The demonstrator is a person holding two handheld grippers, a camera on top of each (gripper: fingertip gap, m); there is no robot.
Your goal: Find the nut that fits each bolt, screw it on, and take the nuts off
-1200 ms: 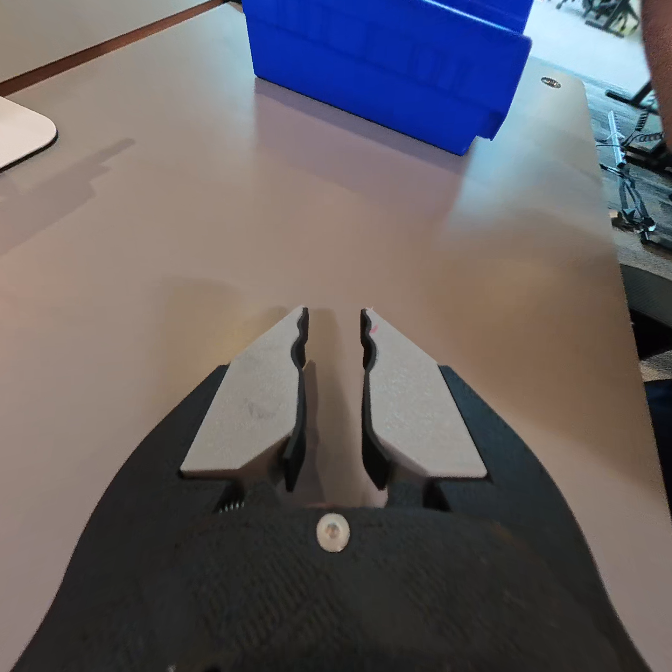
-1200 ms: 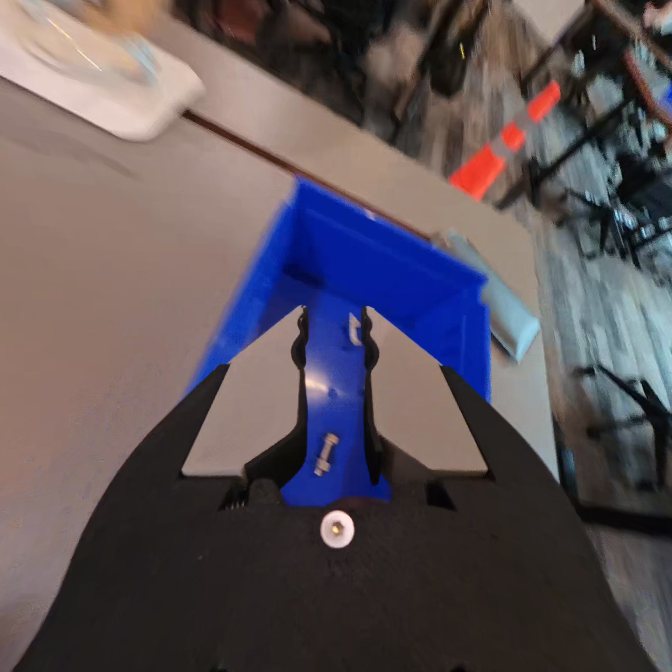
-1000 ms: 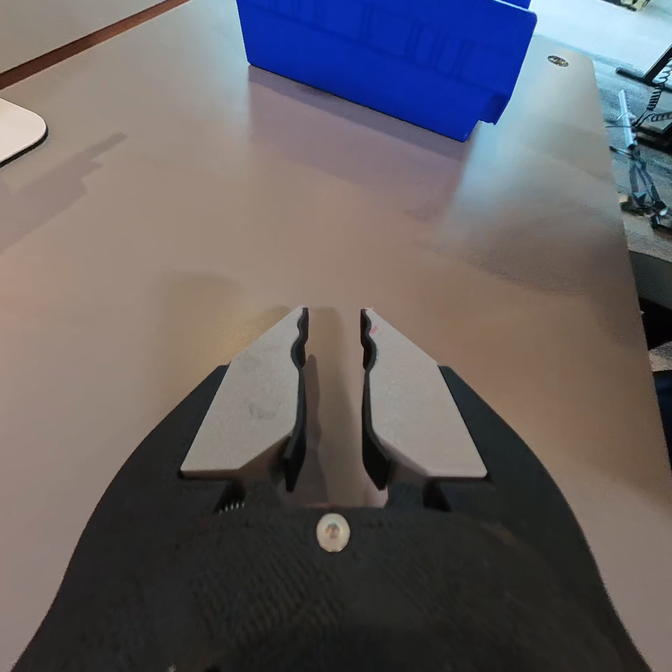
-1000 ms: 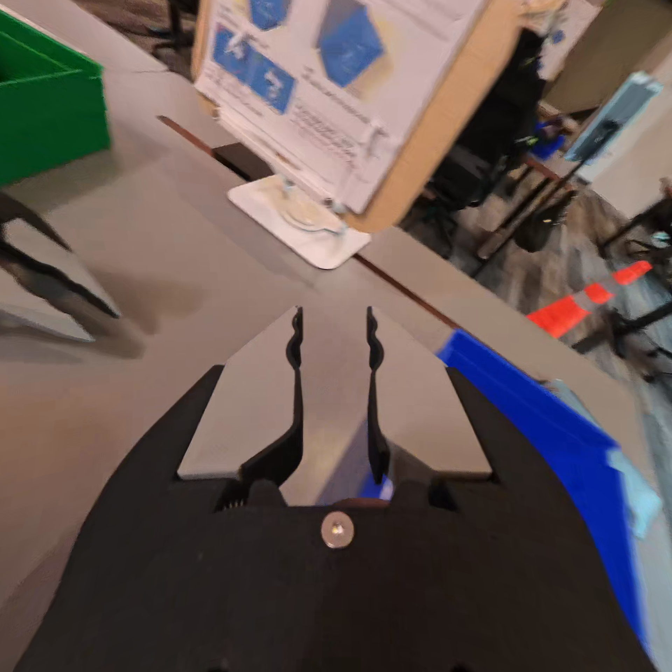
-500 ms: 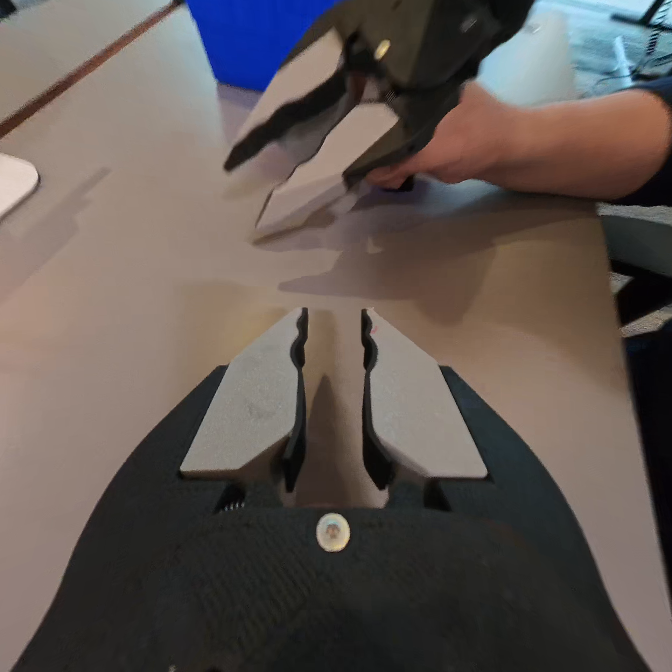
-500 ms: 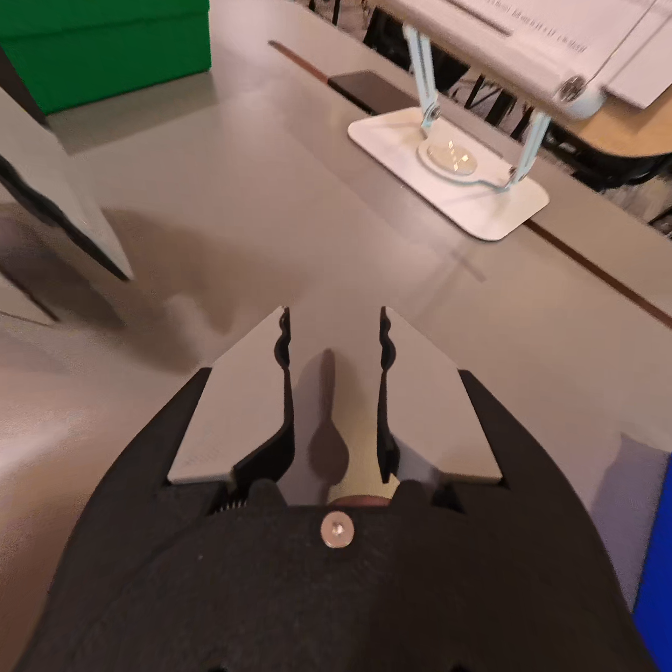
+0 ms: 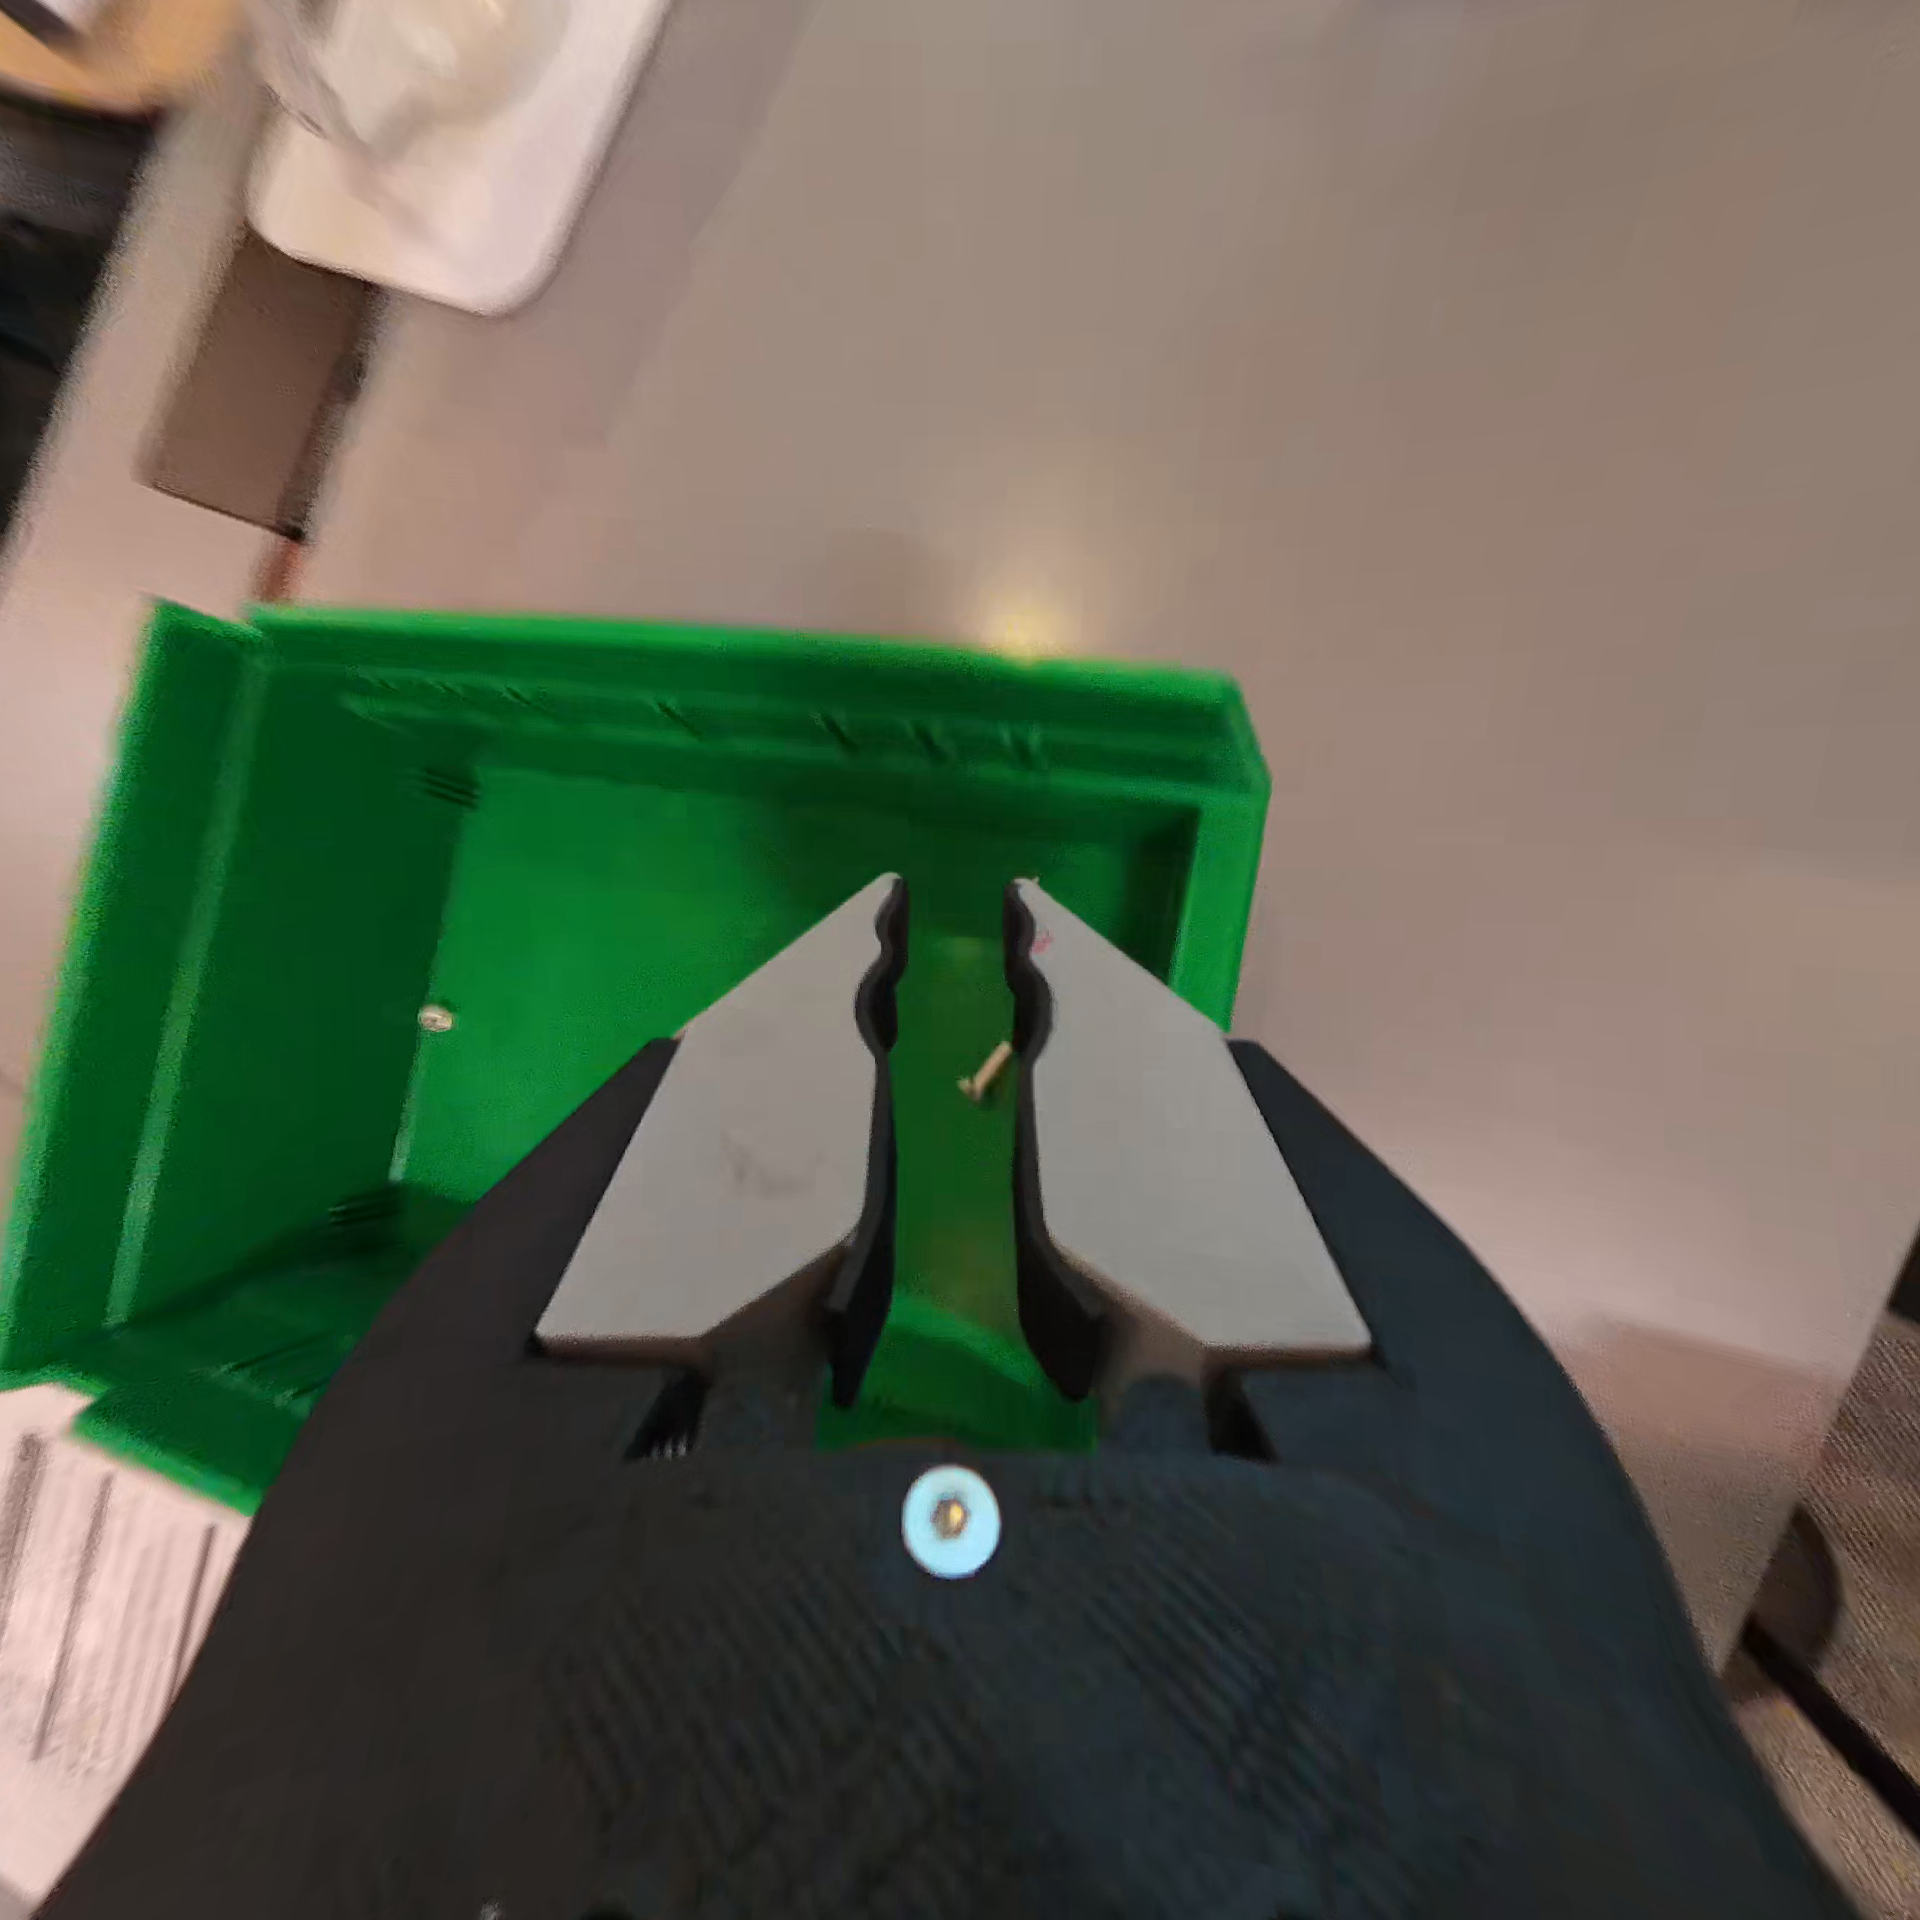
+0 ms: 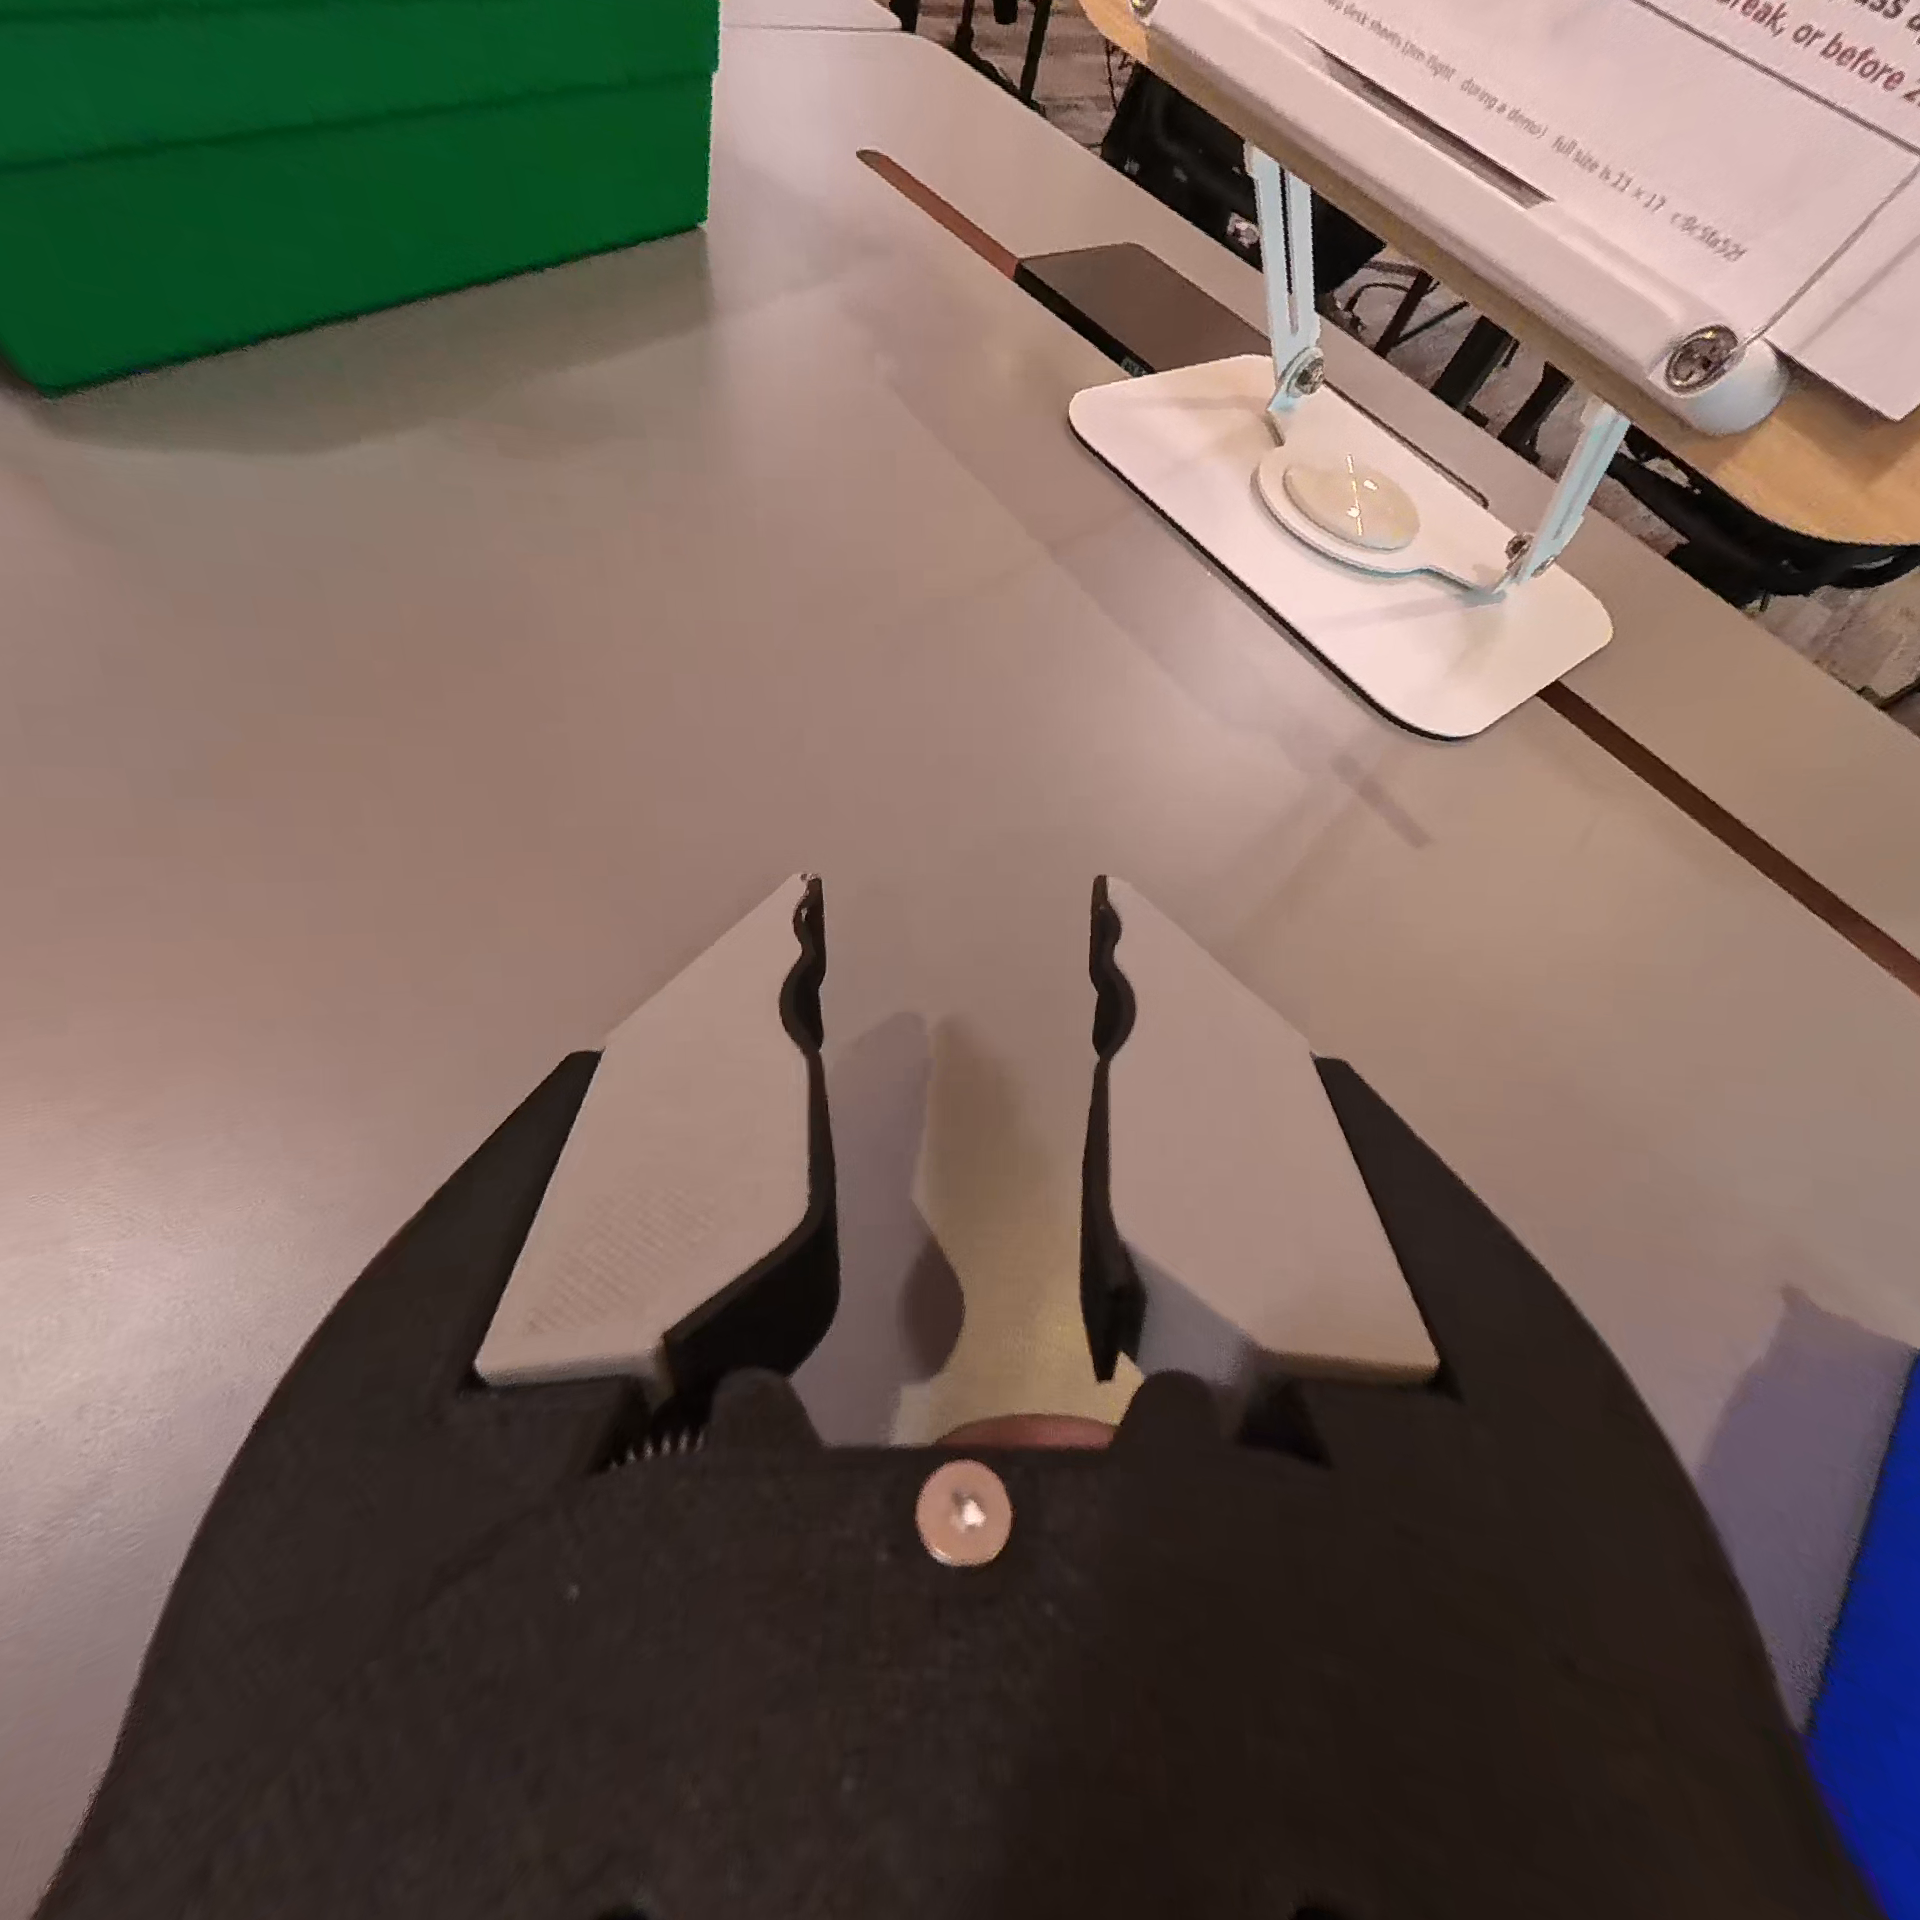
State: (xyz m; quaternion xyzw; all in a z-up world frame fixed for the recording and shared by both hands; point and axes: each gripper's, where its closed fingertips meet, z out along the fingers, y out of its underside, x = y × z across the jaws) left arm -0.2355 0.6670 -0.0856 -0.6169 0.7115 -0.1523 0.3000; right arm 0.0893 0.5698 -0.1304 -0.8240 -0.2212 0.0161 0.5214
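Here bolt lies diagonally in bin.

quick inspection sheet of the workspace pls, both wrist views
surface: grey table, bare in front of the right gripper
job's things: green bin holds a small bolt and a small metal piece; blue bin at edge of view
clutter: white stand base carrying a board with paper sheets
grippers: left gripper over the green bin, open, empty; right gripper over the table, open, empty
cables: nothing seen
surroundings: dark furniture beyond the table, blurred
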